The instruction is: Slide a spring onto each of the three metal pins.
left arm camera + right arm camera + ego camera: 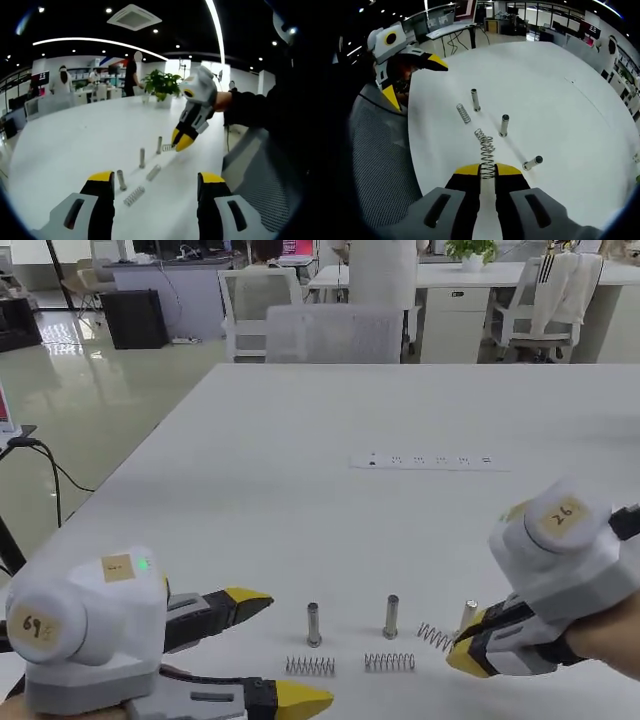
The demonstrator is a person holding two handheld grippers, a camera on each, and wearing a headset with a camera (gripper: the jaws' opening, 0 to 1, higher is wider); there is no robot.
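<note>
Plainly, no part of the task was finished: the left pin [313, 624], the middle pin [391, 616] and the right pin [469, 612] all stood bare on the white desk [300, 470], none wearing a spring. Only the first spring was in hand. The right tongs [488, 171] were clamped on one end of the held spring [486, 157], just beside the right pin. Whether its coils touched that pin I could not tell. The left loose spring [310, 666] and the middle loose spring [389, 662] lay flat on the desk, just in front of the left and middle pins. The left tongs [157, 187] hung apart and empty, near the left pin.

As for direction, the held spring ran straight out along the line of the right tongs. In the head view its long axis lay closer to level than upright, free end toward the middle pin. The pins' axes were upright, so by my judgement the spring needed tipping until its open end faced down over the right pin's top. Both loose springs lay with their long axes left to right, along the row of pins.
</note>
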